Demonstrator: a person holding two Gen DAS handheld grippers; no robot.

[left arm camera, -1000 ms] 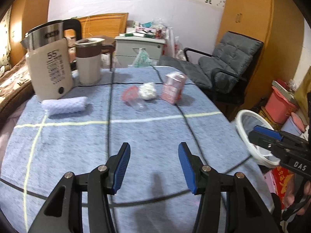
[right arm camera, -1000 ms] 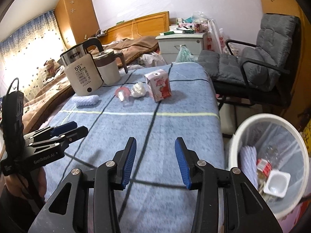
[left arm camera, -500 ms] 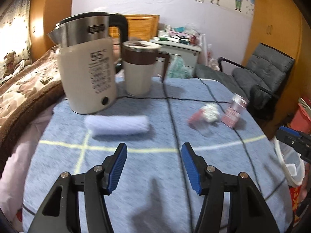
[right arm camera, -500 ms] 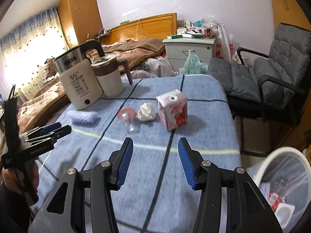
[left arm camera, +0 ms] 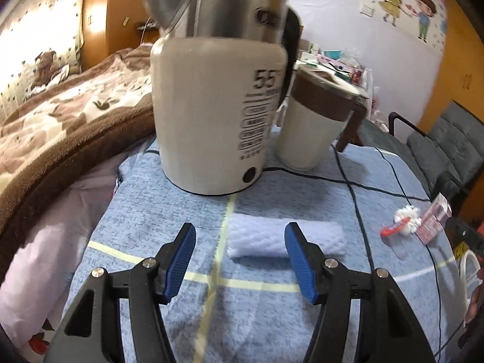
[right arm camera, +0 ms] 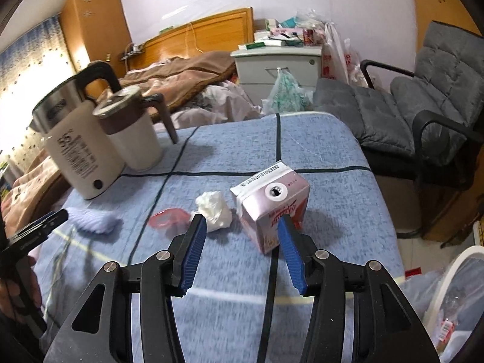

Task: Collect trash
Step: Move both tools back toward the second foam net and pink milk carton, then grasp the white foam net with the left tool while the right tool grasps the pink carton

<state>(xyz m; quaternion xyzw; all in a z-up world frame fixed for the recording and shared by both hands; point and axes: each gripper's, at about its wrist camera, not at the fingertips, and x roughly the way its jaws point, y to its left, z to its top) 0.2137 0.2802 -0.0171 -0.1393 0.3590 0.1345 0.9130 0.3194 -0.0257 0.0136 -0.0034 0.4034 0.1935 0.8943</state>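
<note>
My left gripper (left arm camera: 239,236) is open and empty, right in front of a rolled pale-blue cloth (left arm camera: 286,239) lying on the blue tablecloth. My right gripper (right arm camera: 242,227) is open and empty, close to a pink milk carton (right arm camera: 272,202) and a crumpled white tissue (right arm camera: 214,208). A clear cup with a red lid (right arm camera: 166,217) lies left of the tissue. The carton (left arm camera: 432,220), tissue (left arm camera: 407,214) and red lid (left arm camera: 393,230) also show at the right of the left wrist view. A white trash bin (right arm camera: 453,299) with trash stands at the lower right.
A cream and steel kettle (left arm camera: 217,106) and a lidded cream jug (left arm camera: 314,124) stand just beyond the cloth, with a black cord (left arm camera: 357,199) across the table. A grey chair (right arm camera: 423,112) is right of the table, a bed (left arm camera: 60,121) on the left.
My left gripper has swung left and forward to the rolled cloth and kettle. My right gripper has moved forward from the bin to the carton and tissue. Both stayed open.
</note>
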